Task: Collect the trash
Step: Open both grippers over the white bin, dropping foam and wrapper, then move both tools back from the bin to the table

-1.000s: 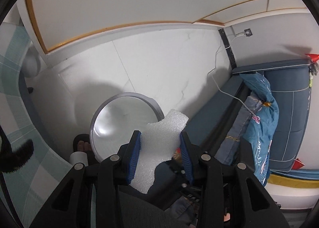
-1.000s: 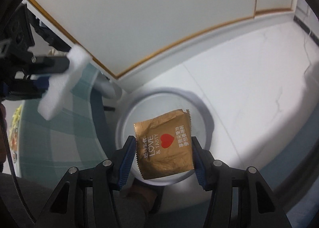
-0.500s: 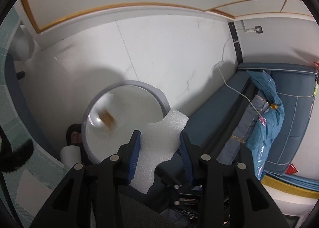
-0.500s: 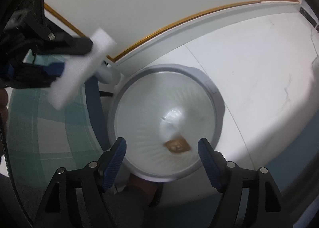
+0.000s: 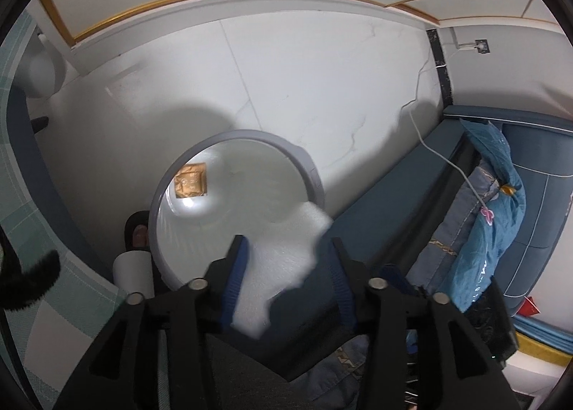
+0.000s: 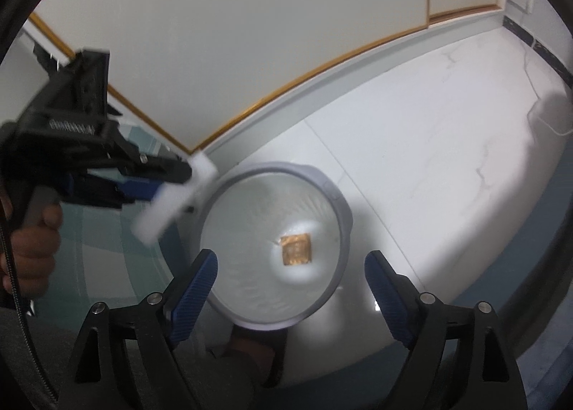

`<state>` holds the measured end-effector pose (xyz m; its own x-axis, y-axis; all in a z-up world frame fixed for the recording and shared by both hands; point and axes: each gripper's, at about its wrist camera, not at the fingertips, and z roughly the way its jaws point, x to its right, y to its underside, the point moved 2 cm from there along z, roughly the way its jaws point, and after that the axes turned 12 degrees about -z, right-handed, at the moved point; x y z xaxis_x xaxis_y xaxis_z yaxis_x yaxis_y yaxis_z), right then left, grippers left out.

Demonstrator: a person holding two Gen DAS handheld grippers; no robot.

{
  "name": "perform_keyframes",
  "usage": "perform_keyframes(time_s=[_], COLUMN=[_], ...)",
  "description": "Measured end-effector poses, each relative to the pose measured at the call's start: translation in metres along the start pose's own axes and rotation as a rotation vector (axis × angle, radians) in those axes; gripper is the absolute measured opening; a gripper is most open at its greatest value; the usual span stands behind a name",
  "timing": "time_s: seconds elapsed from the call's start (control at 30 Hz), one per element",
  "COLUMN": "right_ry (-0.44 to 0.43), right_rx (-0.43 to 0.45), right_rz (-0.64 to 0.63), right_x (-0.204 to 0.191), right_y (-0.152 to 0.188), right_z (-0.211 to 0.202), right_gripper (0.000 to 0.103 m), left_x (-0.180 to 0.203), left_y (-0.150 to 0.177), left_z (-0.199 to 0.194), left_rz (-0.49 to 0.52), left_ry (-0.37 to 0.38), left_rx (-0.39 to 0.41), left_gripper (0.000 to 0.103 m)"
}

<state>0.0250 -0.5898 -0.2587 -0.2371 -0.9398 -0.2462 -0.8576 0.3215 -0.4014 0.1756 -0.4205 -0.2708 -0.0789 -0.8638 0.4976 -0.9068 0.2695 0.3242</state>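
The right claw [image 6: 288, 288] is hanging released and empty over the grey waste bin [image 6: 336, 195], its jaws having just been widening, and the brown snack wrapper [image 6: 295, 249] is lying at the bin's bottom. The left claw [image 5: 286, 266], jaws just easing apart, is letting the white foam scrap [image 5: 283, 259] lean on one pad at the bin's near rim. Tipping outward, the foam could miss and land on the floor [image 5: 322, 69].

Two fisheye wrist views, each looking steeply down along its own fingers from close above. Both share the round white bin [image 5: 236, 216] [image 6: 275, 252] on the pale floor [image 5: 304, 87] [image 6: 429, 166]. The right view also catches the left gripper [image 6: 186, 180] at its left.
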Motion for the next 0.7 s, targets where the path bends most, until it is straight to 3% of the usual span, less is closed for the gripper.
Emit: perform_keyframes(time_s=[0.1, 0.2, 0.27, 0.33, 0.5, 0.7], right_ry=[0.014, 0.016, 0.005, 0.000, -0.006, -0.032], right_rx=[0.020, 0.033, 0.037, 0.041, 0.052, 0.064], right_rz=[0.027, 0.036, 0.060, 0.080, 0.092, 0.124], right_x=[0.001, 0.002, 0.004, 0.006, 0.008, 0.011], right_y=[-0.001, -0.003, -0.003, -0.004, -0.007, -0.008], right_z=[-0.002, -0.004, -0.004, -0.005, -0.007, -0.010], right_gripper=[0.086, 0.087, 0.087, 0.087, 0.090, 0.093], left_x=[0.000, 0.001, 0.001, 0.002, 0.002, 0.010], left_y=[0.002, 0.003, 0.003, 0.004, 0.011, 0.022], left_z=[0.001, -0.002, -0.007, -0.010, -0.018, -0.029], left_rz=[0.007, 0.016, 0.027, 0.040, 0.129, 0.214], left_ry=[-0.007, -0.028, -0.031, -0.055, -0.191, -0.242], left_rx=[0.000, 0.018, 0.043, 0.072, 0.166, 0.259], left_gripper=[0.049, 0.064, 0.066, 0.075, 0.076, 0.077])
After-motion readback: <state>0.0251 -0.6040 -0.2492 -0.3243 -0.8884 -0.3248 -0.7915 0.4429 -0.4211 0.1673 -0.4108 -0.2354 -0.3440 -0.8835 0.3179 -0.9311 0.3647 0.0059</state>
